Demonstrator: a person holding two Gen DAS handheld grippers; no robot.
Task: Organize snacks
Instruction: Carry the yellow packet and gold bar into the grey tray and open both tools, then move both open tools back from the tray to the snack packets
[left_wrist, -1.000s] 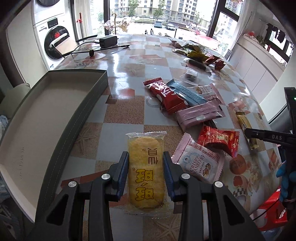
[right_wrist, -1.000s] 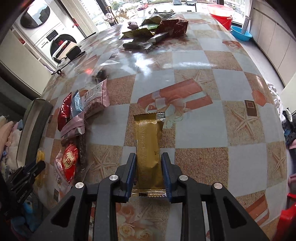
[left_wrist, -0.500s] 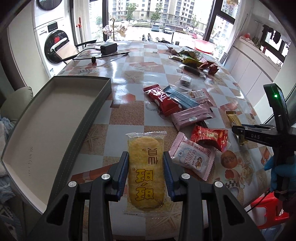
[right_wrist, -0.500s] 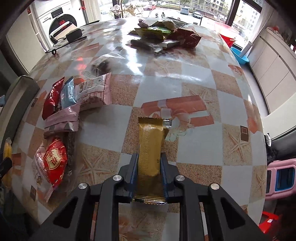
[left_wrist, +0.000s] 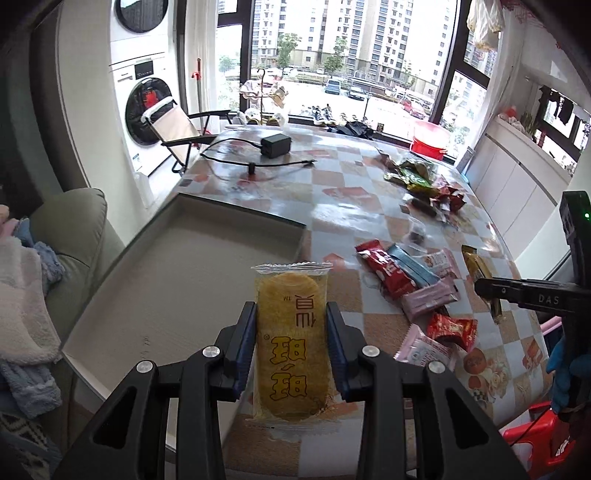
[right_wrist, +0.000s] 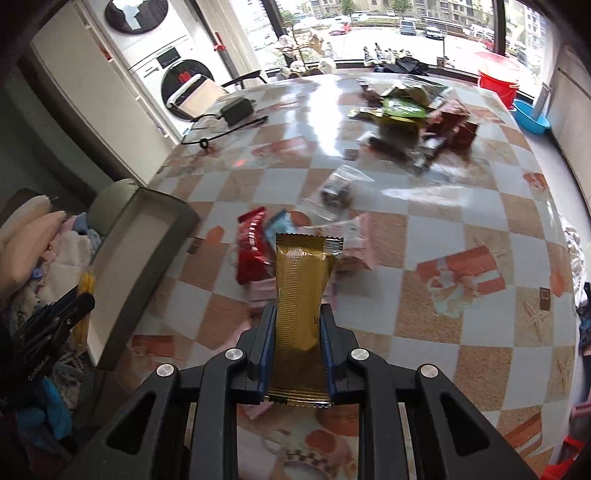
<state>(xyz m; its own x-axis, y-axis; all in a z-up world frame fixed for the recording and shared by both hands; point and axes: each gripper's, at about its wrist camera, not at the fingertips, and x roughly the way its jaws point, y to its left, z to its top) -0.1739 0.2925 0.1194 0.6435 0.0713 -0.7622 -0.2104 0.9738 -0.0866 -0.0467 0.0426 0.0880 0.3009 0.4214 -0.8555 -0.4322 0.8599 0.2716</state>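
Observation:
My left gripper (left_wrist: 291, 332) is shut on a yellow rice-cracker packet (left_wrist: 290, 343), held above the table's near edge beside the empty grey tray (left_wrist: 177, 280). My right gripper (right_wrist: 297, 332) is shut on a gold snack bar (right_wrist: 301, 295), lifted above the table. It also shows in the left wrist view (left_wrist: 480, 280) at the right. A row of snack packets (left_wrist: 406, 280) lies on the checked table (left_wrist: 332, 206): red, blue and pink wrappers. In the right wrist view they (right_wrist: 255, 251) lie behind the gold bar, and the tray (right_wrist: 133, 266) is at the left.
A second heap of snacks (left_wrist: 424, 181) lies at the far right of the table. A black power adapter (left_wrist: 275, 144) with cables lies at the far side. A washer (left_wrist: 147, 110) and folding chair stand behind. Clothes (left_wrist: 22, 295) lie left of the tray.
Both grippers have lifted their packets off the table. The left one has swung left toward the tray; the right one has swung left toward the snack row.

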